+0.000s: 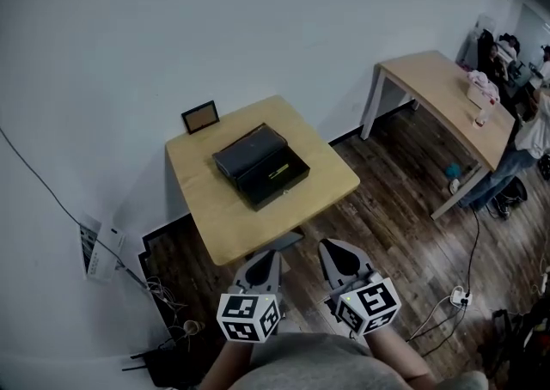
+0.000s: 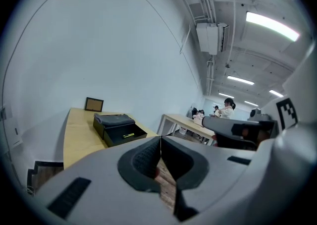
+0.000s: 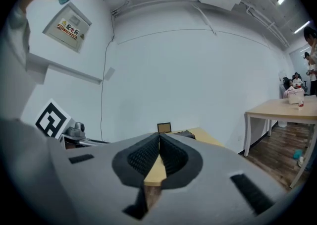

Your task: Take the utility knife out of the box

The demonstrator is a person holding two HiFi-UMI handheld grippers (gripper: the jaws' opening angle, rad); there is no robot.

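An open black box stands on a small wooden table, its lid tipped back to the left. A yellow-green utility knife lies inside it. In the left gripper view the box and the knife lie ahead to the left. My left gripper and right gripper hang side by side just short of the table's near edge, well away from the box. Both are shut with nothing between the jaws, as seen for the left gripper and the right gripper.
A small picture frame leans against the wall at the table's far edge. A longer wooden table with several items stands to the right, people beyond it. Cables and a power strip lie on the wooden floor.
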